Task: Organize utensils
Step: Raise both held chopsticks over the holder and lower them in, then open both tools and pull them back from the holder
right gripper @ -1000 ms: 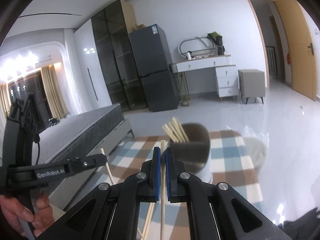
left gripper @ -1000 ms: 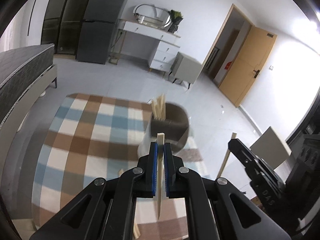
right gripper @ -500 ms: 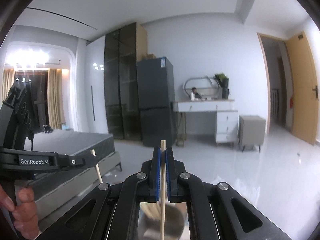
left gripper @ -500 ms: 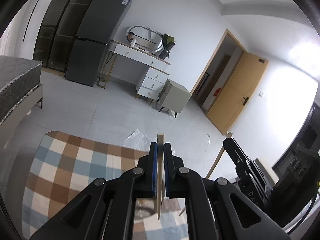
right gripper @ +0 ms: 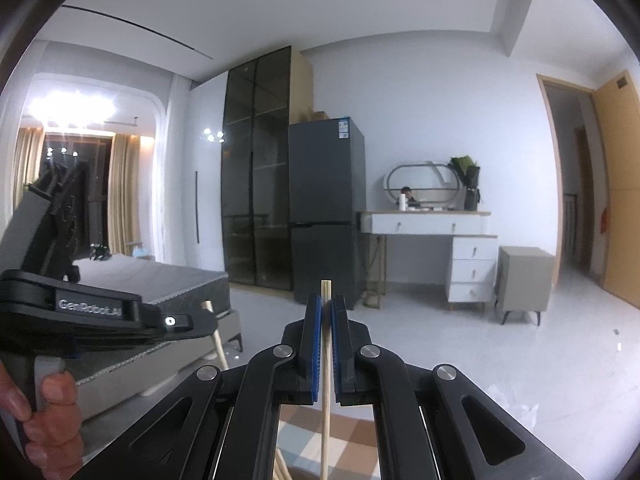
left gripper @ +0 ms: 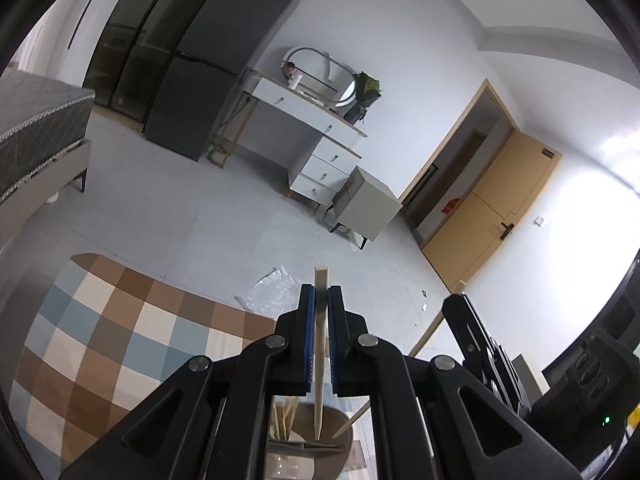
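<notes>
Two tongs each pinched one chopstick.
Our left tongs held a chopstick point-down above the brown holder; our right tongs clamped another chopstick upright.

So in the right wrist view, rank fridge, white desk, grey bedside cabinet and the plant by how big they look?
Largest to smallest:
1. Fridge
2. White desk
3. Grey bedside cabinet
4. Plant
All stand along the far wall, so nearness hardly skews it.

Left gripper clamped tight; right gripper likewise, angled near level
</notes>
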`<act>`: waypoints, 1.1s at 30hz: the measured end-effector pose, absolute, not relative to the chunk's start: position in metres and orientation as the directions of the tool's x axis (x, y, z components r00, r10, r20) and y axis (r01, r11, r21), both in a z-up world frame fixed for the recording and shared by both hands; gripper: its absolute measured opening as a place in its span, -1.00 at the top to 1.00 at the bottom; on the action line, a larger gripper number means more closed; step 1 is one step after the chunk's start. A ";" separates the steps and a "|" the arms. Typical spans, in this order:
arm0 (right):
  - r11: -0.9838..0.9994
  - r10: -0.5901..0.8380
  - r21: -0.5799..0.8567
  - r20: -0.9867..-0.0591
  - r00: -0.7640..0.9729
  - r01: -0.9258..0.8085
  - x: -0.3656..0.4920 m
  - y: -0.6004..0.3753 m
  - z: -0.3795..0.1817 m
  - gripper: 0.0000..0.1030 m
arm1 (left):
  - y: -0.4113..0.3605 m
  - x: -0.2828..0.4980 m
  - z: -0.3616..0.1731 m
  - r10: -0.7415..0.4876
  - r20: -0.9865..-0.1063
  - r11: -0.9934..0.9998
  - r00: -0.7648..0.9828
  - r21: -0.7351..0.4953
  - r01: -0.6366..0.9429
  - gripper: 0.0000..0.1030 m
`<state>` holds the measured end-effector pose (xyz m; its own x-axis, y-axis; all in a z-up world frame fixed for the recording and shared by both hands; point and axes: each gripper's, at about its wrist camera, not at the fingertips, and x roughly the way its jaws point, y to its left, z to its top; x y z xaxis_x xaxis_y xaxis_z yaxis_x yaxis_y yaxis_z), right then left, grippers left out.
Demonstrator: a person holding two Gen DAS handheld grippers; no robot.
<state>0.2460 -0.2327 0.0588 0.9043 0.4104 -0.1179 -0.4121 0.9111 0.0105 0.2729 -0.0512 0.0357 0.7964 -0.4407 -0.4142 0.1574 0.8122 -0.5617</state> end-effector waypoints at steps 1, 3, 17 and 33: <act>0.910 0.413 0.009 -0.120 0.903 -0.415 0.246 -0.234 0.057 0.92 | -0.052 0.275 0.033 -0.443 -0.414 0.809 0.795 -0.568 0.155 0.97; 0.907 0.419 0.004 -0.128 0.899 -0.422 0.248 -0.236 0.053 0.92 | -0.054 0.277 0.030 -0.441 -0.418 0.807 0.794 -0.572 0.148 0.97; 0.876 0.458 -0.047 -0.227 0.859 -0.480 0.245 -0.237 0.025 0.92 | -0.061 0.268 0.012 -0.467 -0.459 0.801 0.755 -0.582 0.141 0.97; 0.897 0.433 0.090 -0.369 0.822 -0.432 0.242 -0.262 0.010 0.46 | -0.062 0.261 0.015 -0.538 -0.560 0.796 0.630 -0.583 0.162 0.93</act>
